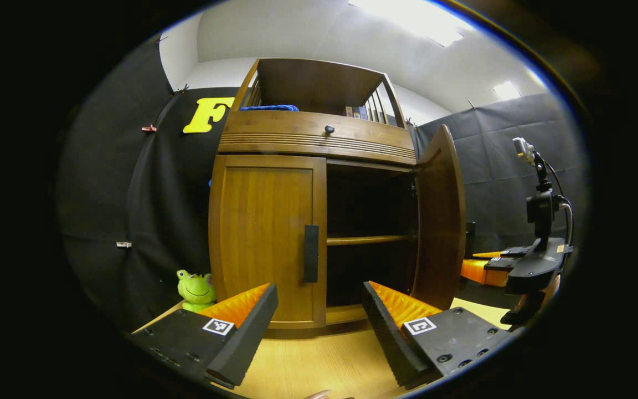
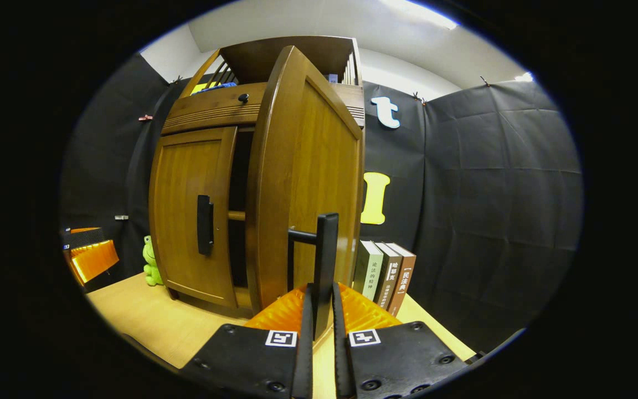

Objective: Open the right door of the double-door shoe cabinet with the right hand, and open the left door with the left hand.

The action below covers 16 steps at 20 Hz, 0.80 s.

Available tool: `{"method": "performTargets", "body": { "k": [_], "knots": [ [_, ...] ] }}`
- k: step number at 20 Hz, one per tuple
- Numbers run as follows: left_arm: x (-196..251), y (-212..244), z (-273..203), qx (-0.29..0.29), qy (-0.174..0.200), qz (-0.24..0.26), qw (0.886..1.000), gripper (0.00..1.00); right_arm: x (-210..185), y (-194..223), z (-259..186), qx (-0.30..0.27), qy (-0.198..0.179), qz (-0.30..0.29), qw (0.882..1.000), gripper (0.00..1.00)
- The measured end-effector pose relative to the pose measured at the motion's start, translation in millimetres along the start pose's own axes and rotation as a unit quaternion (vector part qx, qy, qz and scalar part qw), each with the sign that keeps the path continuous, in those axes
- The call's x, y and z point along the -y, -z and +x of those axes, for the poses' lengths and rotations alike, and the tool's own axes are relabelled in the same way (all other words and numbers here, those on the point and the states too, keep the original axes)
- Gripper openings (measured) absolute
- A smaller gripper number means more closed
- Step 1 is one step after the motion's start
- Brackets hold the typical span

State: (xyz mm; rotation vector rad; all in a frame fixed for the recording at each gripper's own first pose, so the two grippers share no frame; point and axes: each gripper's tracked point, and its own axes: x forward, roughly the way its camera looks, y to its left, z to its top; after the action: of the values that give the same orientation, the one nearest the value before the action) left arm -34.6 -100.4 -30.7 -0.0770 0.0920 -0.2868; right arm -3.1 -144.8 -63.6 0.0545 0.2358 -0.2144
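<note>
Shoe cabinet (image 1: 319,221) is standing at the far side of a light wooden table (image 1: 319,366), with its right door (image 2: 310,188) swung well open and its left door (image 1: 266,238) sitting shut. The right gripper (image 2: 319,310) is clamping both fingers on the right door's black handle (image 2: 325,249), so step 1 looks nearly done. The left gripper (image 1: 319,327) is hanging near the cabinet front with its jaws spread wide and holding nothing, pointing toward the left door's handle (image 1: 311,253). The next move likely calls for carrying those fingers forward around that handle, closing, then pulling outward to the left. A green toy frog (image 1: 196,291) is sitting left of the cabinet, 3 books (image 2: 386,274) are standing to its right, and black cloth (image 2: 490,194) is walling the booth.
</note>
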Motion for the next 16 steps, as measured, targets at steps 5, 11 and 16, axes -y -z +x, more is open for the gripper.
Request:
{"method": "performTargets", "body": {
  "k": [5,11,16],
  "knots": [
    [18.5,-2.7,1.8,0.002,0.016,-0.005,1.0,0.95,22.0,-2.9,-10.0,0.002,0.015,-0.009,1.0,0.19],
    [37.0,-7.0,9.8,0.011,0.024,-0.012,1.0,0.95,62.5,-3.8,-13.6,0.0,0.047,-0.002,0.999,0.13],
    [47.7,1.7,25.9,-0.002,0.023,-0.002,1.0,0.96,83.6,-1.8,-15.6,-0.002,0.033,0.021,0.999,0.13]
  ]
}}
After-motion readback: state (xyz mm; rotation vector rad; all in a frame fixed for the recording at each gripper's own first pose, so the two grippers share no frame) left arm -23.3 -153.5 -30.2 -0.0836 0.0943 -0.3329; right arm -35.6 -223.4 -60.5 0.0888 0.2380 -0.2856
